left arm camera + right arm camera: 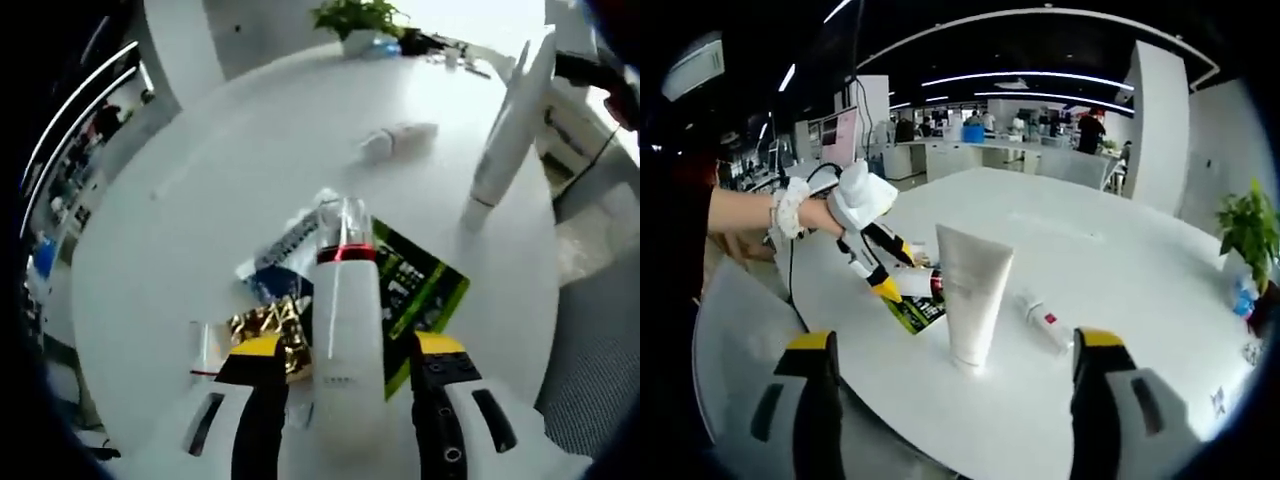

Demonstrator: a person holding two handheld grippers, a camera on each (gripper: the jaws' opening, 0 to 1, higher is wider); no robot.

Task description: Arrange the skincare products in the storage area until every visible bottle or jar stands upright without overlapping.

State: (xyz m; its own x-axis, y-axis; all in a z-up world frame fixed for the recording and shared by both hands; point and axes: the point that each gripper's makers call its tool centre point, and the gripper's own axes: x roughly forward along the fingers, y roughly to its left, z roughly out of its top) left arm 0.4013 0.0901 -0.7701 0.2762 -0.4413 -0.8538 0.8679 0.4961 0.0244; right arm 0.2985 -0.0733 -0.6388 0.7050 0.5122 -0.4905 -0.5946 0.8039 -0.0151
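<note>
My left gripper (345,375) has its jaws closed on a white bottle (346,330) with a red band and clear cap, its long axis running straight out between them, low over the tabletop (250,150) edge nearest me. My right gripper (955,400) hangs wide, holding nothing, facing the white tube (970,295) standing cap-down. A small bottle (1043,322) lies flat beside it. No label reads clearly.

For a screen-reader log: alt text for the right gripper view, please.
A white tube stands cap-down on a round white table, ahead of the open right gripper. Behind it, the left gripper holds a white bottle; another small bottle lies flat.
</note>
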